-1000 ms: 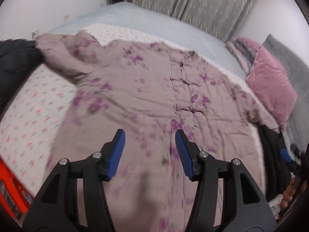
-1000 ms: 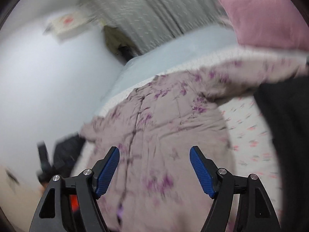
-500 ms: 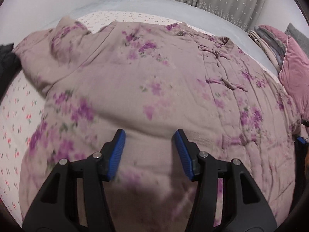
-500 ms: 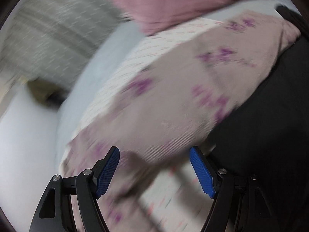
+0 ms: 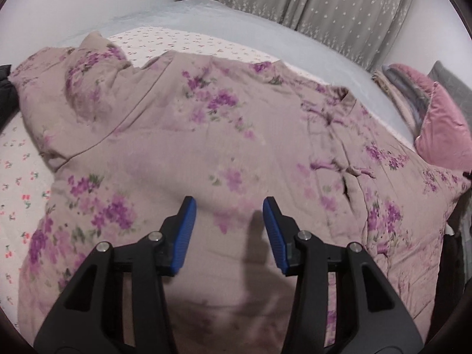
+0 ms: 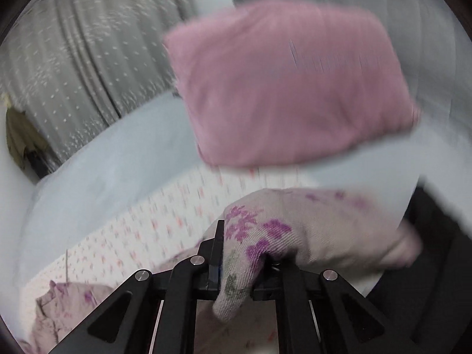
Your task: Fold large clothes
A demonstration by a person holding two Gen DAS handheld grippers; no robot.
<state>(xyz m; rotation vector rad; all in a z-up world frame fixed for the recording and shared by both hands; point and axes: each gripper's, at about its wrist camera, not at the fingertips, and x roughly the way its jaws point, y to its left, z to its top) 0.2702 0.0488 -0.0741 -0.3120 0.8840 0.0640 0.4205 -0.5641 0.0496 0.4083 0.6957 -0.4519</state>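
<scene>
Bed [image 5: 253, 26] carried everything. Floral-print sheet [image 5: 20, 159] covered near part; pale blue cover [image 5: 265, 38] lay beyond sheet. Mauve flowered padded coat [image 5: 206, 135] lay spread across sheet. Pink cushion [image 5: 442, 135] sat right of coat, dark garment [image 5: 6, 88] at coat's left edge.

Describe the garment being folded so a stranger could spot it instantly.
On the bed, over the flower-dotted sheet, lies a large padded jacket, spread flat. It is dusty mauve with purple flower clusters and knotted front fastenings, unlike the plain pink pillow beside it.
</scene>
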